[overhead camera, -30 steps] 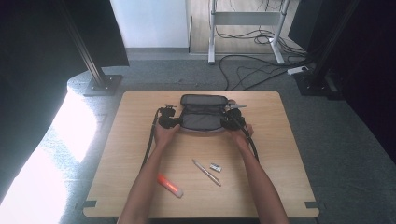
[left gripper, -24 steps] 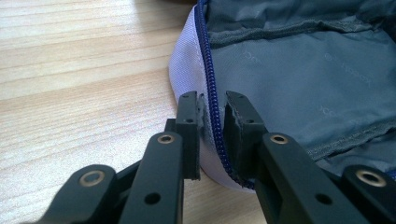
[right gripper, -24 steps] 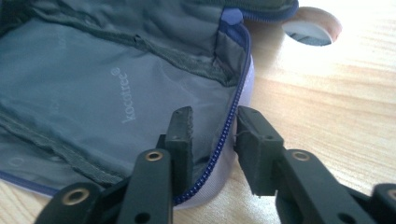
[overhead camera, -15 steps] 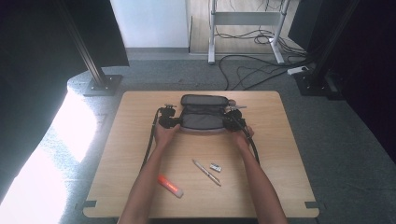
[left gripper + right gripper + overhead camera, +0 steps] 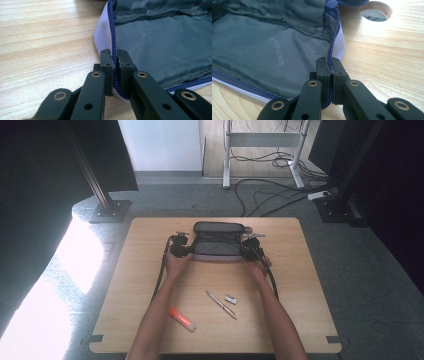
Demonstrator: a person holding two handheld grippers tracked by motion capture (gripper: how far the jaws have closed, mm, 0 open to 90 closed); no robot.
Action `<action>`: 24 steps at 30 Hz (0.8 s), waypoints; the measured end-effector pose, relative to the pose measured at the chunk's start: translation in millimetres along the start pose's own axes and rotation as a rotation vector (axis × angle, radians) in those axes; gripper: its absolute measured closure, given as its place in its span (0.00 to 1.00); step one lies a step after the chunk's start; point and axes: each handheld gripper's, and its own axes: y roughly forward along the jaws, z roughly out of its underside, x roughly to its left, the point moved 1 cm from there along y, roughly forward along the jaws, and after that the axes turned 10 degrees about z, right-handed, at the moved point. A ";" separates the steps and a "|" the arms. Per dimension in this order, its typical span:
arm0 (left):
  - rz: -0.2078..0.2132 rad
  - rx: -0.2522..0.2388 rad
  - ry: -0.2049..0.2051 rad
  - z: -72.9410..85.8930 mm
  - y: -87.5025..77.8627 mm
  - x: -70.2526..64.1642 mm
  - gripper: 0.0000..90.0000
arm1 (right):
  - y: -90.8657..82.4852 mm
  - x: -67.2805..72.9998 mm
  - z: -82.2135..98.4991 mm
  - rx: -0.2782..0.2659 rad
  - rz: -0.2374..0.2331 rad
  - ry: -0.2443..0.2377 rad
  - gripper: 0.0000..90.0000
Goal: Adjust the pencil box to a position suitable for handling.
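Jaws of left gripper [image 5: 113, 58] had just closed and clamped the zipper edge at the left end of the pencil case [image 5: 218, 240]. Right gripper [image 5: 329, 65] likewise pinched the zipper edge at the right end. Case lay open between both, toward the far side of the table [image 5: 300, 285].
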 end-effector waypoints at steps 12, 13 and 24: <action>0.058 -0.074 0.002 -8.7 -19.3 -7.2 0.96 | -21.8 -3.7 -10.1 -0.086 0.002 0.000 0.96; 0.058 -0.074 0.002 -8.7 -19.3 -7.2 0.96 | -24.1 -3.6 -10.8 -0.092 0.001 0.001 0.96; 0.078 -0.131 0.029 -15.8 -50.4 -16.4 0.96 | -45.7 1.9 -17.4 -0.148 -0.019 -0.003 0.96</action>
